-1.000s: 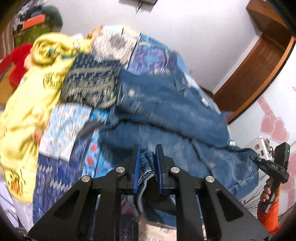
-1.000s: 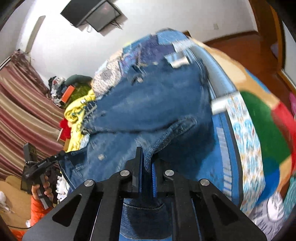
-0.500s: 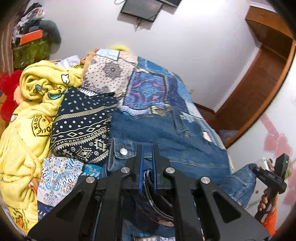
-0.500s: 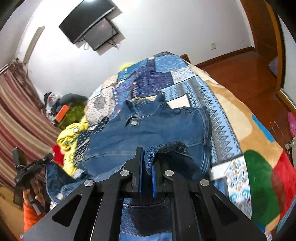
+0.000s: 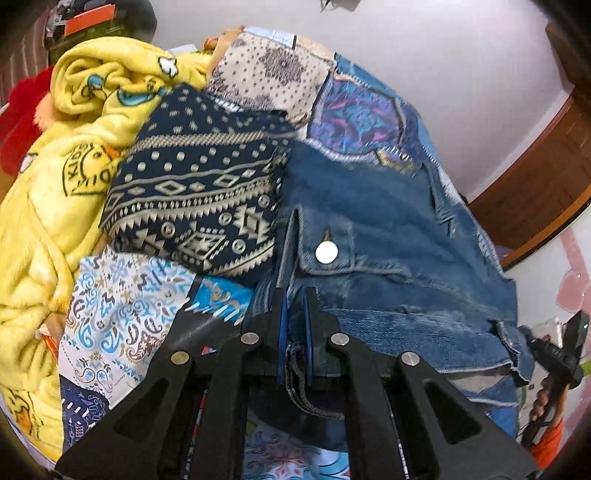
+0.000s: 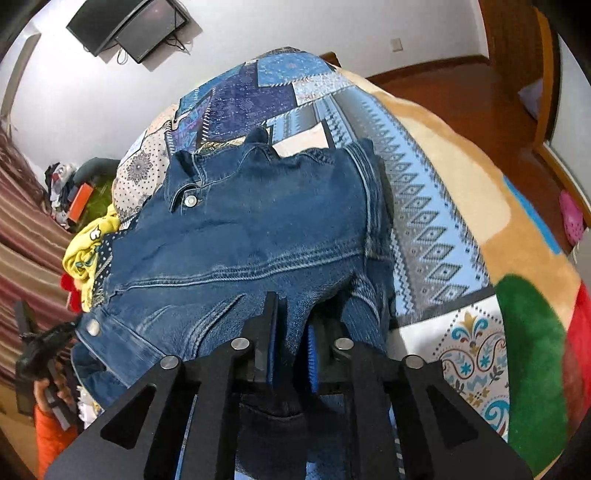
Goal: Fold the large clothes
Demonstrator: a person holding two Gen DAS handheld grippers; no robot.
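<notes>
Denim is the whole job here: the jean jacket [image 6: 251, 236] lies folded across the patchwork bedspread [image 6: 417, 192], collar end toward the far wall, and both your tools sit at its near edge. You are laying the fold down, so let each side go only once the cloth rests flat; a drop from height would let the heavy hem slide and skew the edge.

Your right gripper [image 6: 291, 343] has just been easing its jaws apart, with a ridge of denim between the blue pads; from this angle I cannot be sure the pads have cleared the cloth. Your left gripper [image 5: 295, 325] has its jaws pinched narrow on a hem of the same jacket. Match the two sides, then draw straight back so nothing drags.

The bed is crowded on your left: a navy patterned cloth [image 5: 199, 199] touches the jacket's edge, and a yellow fleece blanket [image 5: 55, 177] is heaped beyond it. Keep the fold off both.

Farther off, a wall television [image 6: 129, 26] hangs above the bed's far end, and wooden flooring [image 6: 461, 85] runs along the right side.
</notes>
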